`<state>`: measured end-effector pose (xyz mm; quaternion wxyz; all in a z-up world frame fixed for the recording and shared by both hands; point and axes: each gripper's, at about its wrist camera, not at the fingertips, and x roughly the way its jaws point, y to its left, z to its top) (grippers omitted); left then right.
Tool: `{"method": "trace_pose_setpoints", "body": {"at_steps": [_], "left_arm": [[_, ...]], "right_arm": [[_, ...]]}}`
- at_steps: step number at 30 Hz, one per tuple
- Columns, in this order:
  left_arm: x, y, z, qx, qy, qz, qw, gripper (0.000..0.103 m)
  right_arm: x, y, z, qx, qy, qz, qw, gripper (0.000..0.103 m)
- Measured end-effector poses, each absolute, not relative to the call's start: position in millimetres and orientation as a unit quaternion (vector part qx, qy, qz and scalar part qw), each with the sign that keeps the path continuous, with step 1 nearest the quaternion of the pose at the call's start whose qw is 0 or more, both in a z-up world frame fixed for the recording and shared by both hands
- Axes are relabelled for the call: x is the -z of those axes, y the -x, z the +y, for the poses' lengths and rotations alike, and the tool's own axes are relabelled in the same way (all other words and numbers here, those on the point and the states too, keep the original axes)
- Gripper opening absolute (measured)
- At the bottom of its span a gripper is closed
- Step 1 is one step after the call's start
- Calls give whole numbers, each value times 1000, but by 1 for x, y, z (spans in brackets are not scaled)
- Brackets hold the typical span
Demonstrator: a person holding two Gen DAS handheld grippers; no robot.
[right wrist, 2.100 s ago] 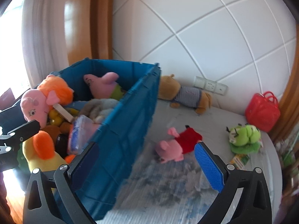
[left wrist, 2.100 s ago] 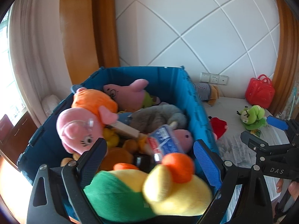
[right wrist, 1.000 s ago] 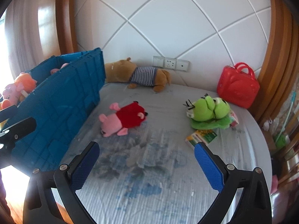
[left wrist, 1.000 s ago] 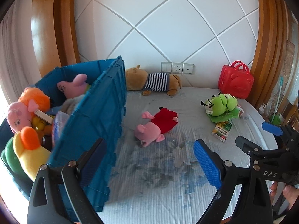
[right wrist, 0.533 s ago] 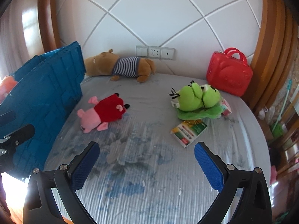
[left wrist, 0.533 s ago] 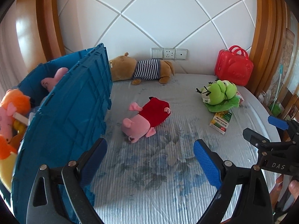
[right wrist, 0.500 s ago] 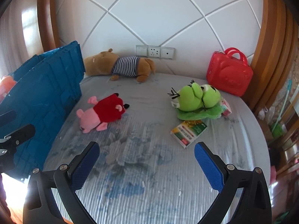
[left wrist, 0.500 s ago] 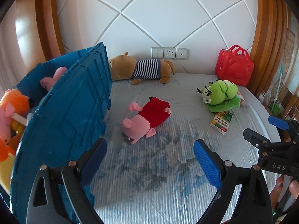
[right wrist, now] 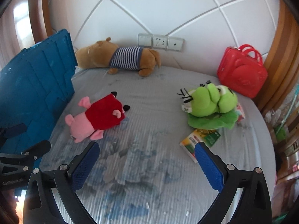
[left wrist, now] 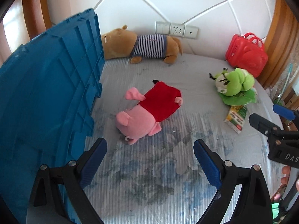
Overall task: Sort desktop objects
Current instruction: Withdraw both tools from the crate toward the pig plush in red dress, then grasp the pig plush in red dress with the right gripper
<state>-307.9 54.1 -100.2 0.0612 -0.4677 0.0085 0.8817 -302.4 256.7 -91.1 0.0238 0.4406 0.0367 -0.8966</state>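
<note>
Both grippers, L (left wrist: 149, 158) & R (right wrist: 145, 160), spread wide, empty. L lined up w/ pig plush (left wrist: 147, 112), prob. next for blue crate (left wrist: 46, 97).

A broad bare stretch of the table (right wrist: 142, 168) lies open ahead of both claws, with room to pass between the pink pig plush (left wrist: 147, 110) on the left and the green frog plush (right wrist: 211, 102) on the right. The blue crate (left wrist: 46, 97) walls off the whole left side — the pig lies near its wall. A small box (right wrist: 200, 140) sits just in front of the frog. Along the back wall, the striped bear plush (right wrist: 121, 57) and red case (right wrist: 241, 72) block the far edge.
</note>
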Motion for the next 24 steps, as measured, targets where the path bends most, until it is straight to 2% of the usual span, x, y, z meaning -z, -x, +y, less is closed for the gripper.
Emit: {"method": "trace_pose_setpoints", "body": {"at_steps": [15,24], "left_arm": [[159,378,53,-856,514,-46,-31,95],[203,413,34,-833,545,-55,-70,95]], "right_arm": [[134,421,245,871,-470,81,117,103],[179,476,218,845,-502,91,160,103]]}}
